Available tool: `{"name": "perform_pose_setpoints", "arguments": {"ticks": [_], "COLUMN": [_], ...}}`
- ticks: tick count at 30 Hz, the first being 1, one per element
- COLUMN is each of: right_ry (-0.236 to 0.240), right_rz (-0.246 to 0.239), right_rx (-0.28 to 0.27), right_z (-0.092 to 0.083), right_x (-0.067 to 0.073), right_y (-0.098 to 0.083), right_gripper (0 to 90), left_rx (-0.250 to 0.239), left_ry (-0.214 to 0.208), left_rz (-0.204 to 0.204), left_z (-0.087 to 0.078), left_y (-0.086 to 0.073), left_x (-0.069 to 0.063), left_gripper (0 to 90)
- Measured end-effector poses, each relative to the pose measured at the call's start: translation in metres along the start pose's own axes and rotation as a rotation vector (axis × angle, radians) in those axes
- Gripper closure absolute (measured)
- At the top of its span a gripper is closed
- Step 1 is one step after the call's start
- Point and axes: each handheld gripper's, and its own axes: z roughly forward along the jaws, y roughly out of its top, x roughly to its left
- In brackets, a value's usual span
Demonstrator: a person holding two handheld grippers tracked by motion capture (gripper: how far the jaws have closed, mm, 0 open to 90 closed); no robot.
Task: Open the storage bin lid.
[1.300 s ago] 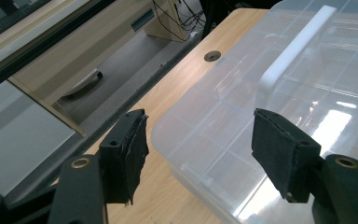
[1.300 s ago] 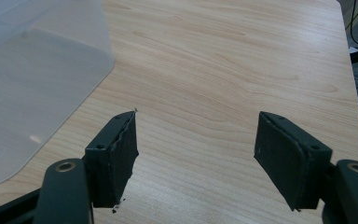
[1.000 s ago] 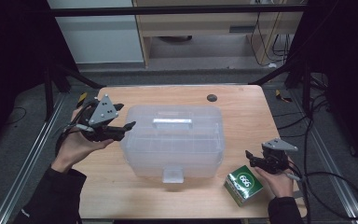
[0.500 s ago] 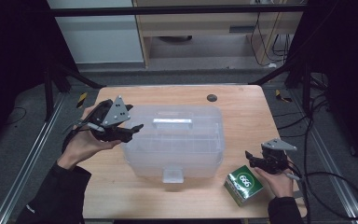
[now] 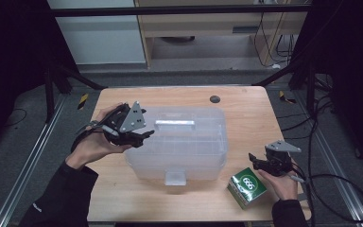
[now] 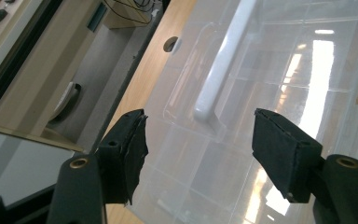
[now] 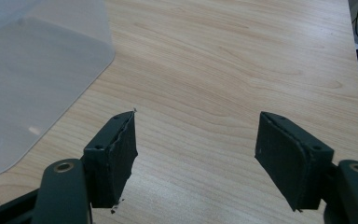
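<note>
Both jaws spread: left gripper (image 5: 144,136) over the clear bin's (image 5: 189,151) lid, right gripper (image 5: 255,161) above bare table (image 7: 242,60).

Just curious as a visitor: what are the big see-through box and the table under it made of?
The box looks like clear, glossy plastic: you see through it, and light glints off its lid. The table looks like pale wood or wood laminate, matte, with visible grain; which one is unclear.

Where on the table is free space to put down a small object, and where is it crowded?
Bare wood lies between the clear box and the table's right edge, beyond the right gripper. A strip also runs behind the box, near the dark hole. It is crowded at the front right by the green carton, and where the left gripper is.
</note>
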Motion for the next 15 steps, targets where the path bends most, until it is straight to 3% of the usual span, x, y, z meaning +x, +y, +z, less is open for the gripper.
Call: {"name": "perform_pose_setpoints", "arguments": {"ticks": [13, 15], "right_ry": [0.006, 0.007], "right_rz": [0.002, 0.003], "right_rx": [0.007, 0.008], "right_z": [0.0, 0.0], "right_x": [0.0, 0.0], "right_y": [0.0, 0.0], "right_gripper": [29.4, 29.6], "left_rx": [0.042, 0.054], "left_ry": [-0.008, -0.024], "left_rz": [0.065, 0.084], "left_z": [0.012, 0.016], "left_y": [0.012, 0.013], "left_x": [-0.007, -0.007], "left_gripper": [36.8, 37.3]}}
